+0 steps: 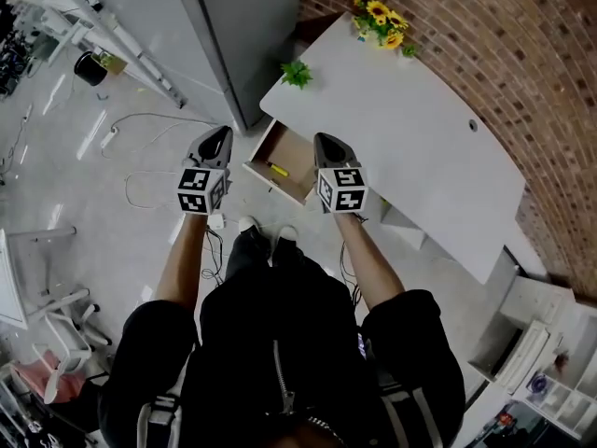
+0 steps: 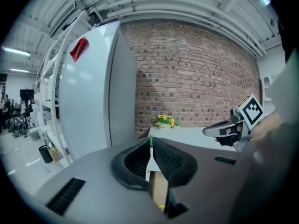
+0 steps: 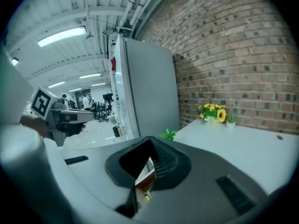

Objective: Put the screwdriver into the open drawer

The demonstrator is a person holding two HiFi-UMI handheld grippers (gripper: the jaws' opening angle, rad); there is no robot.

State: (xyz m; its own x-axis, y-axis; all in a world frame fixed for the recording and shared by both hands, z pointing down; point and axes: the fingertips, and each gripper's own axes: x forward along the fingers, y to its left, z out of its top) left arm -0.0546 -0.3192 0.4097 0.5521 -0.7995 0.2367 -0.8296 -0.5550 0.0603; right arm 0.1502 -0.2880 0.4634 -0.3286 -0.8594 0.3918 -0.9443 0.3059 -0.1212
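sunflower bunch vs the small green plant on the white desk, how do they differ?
The yellow sunflower bunch carries yellow blooms; the small green leafy plant is all green. The sunflower bunch looks larger than the green plant. The sunflower bunch sits at the desk corner against the red brick wall; the green plant sits at the corner nearer the grey cabinet. Both stand on the white desk.

Yellow screwdriver [image 1: 278, 170] flat on the floor of the pulled-out, wood-lined drawer [image 1: 297, 155]

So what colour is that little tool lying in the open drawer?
Yellow. The screwdriver shows best in the head view.
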